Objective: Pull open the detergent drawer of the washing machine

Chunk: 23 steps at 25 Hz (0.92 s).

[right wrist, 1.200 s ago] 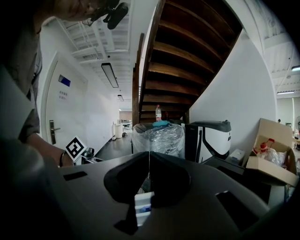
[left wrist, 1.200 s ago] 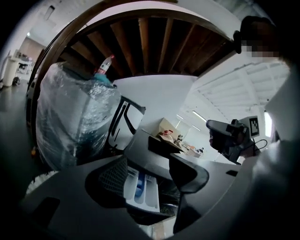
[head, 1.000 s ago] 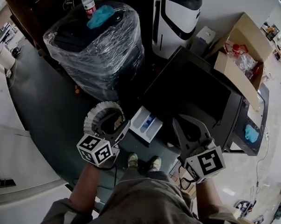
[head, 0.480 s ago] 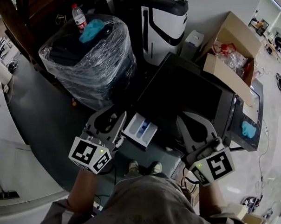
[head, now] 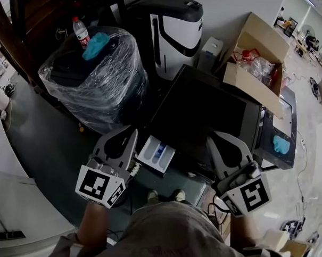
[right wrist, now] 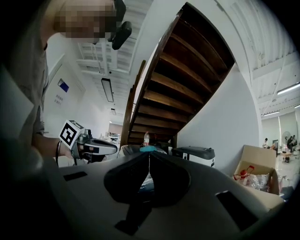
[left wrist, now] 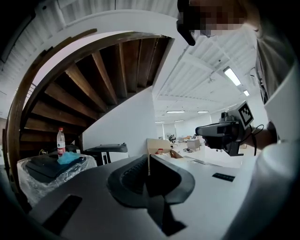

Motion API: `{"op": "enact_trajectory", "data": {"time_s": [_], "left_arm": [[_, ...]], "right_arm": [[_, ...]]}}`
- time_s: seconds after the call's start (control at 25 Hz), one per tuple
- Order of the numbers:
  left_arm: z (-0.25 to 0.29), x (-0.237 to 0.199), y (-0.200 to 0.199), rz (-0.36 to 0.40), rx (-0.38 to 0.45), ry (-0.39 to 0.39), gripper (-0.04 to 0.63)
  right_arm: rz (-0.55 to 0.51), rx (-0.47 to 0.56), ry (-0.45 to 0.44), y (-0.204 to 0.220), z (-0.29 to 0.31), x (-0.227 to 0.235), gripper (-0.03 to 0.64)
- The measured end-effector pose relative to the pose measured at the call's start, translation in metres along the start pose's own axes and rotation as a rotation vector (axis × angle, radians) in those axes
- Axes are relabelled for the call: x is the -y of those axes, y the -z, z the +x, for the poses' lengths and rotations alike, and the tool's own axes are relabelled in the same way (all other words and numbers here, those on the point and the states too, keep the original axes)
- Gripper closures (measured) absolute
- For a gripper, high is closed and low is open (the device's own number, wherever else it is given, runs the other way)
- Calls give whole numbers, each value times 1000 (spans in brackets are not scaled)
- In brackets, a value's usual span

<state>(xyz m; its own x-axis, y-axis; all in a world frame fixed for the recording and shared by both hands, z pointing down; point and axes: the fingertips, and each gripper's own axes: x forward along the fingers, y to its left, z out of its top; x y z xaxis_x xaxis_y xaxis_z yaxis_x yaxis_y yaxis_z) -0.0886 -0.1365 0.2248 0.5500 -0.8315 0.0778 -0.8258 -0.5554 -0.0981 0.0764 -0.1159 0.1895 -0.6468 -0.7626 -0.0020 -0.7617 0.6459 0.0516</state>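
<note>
The drawer (head: pixel 156 153) stands pulled out of the washer's (head: pixel 204 108) front, white with blue inside. The left claw (head: pixel 131 133) hangs just to its left, jaws pressed together on nothing. The right claw (head: pixel 218 137), by the washer's front edge, is likewise closed and empty.

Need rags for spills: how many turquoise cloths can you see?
2: one cloth atop the plastic-wrapped bundle, another cloth on the dark stand right of the washing machine. More may be hidden.
</note>
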Motion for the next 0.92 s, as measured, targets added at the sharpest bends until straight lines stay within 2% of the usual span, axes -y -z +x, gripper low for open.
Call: {"op": "enact_trajectory", "data": {"time_s": [0.64, 0.92], "left_arm": [[9, 7, 2, 30, -29, 23, 577], [11, 2, 1, 34, -22, 5, 578]], "right_arm": [[-41, -38, 13, 9, -2, 10, 586], [-34, -40, 14, 11, 5, 14, 584]]}}
